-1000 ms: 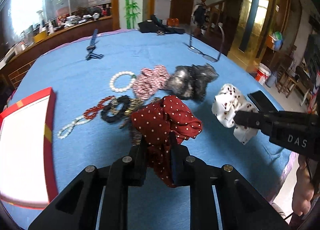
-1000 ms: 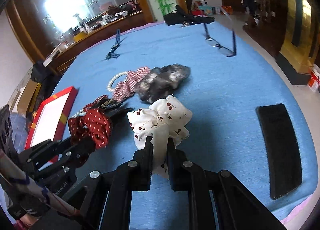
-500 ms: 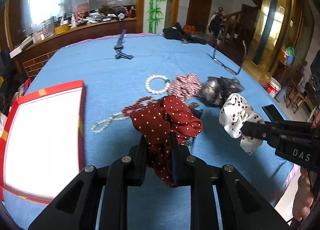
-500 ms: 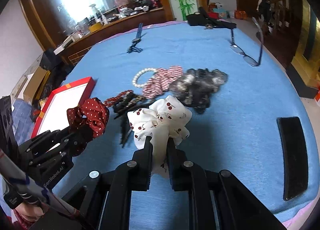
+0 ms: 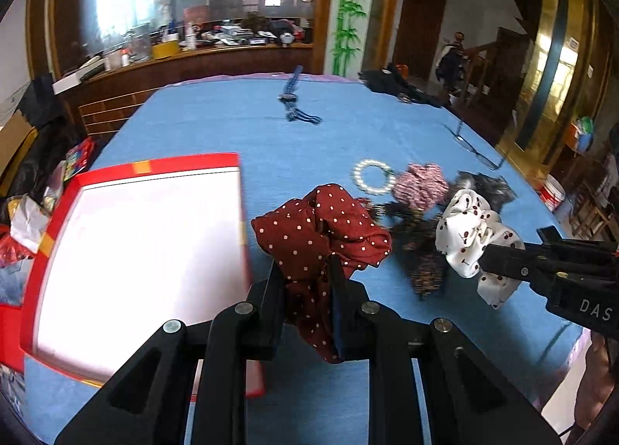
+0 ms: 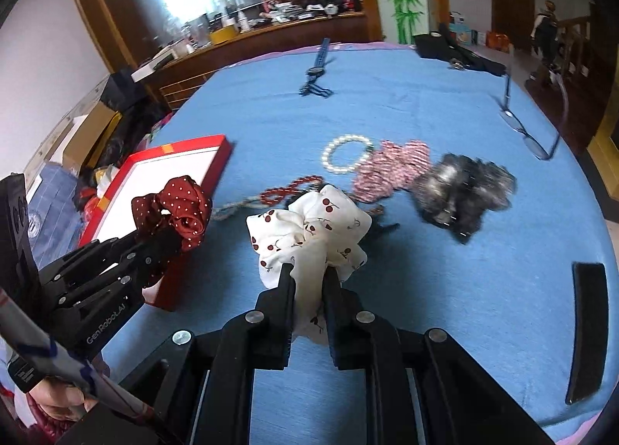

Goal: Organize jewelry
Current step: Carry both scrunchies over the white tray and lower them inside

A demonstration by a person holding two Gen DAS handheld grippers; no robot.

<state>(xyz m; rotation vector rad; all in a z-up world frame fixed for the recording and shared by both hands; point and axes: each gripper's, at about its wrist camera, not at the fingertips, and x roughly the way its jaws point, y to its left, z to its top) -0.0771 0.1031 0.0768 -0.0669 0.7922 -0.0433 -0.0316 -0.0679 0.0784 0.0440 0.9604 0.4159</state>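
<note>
Left gripper (image 5: 306,278): fingers clamped on the red scrunchie (image 5: 321,224), which is lifted off the cloth just beside the right edge of the red tray (image 5: 143,166). The tray's white floor is bare where visible.

Right gripper (image 6: 308,282): fingers clamped on the white scrunchie (image 6: 309,230), cherry-printed, held above the blue cloth (image 6: 406,104) to the right of the left gripper. A tail of fabric hangs down between the jaws.

Beyond both scrunchies, on the cloth: a dark tangle (image 5: 419,236) of jewelry, blurred and not identifiable in detail; a red bead strand (image 6: 290,188) touching a pale chain (image 6: 232,209). Next row: pearl bracelet (image 6: 346,155) lying flat, just beside a pink striped scrunchie (image 6: 394,166), with a grey scrunchie (image 6: 460,190) to its right. A black strip (image 6: 588,329) lies near the right edge.

Farther out: glasses (image 6: 530,135) standing on open arms, a blue strap (image 6: 317,70) mid-table, a black bundle (image 6: 452,50) at the far edge.
</note>
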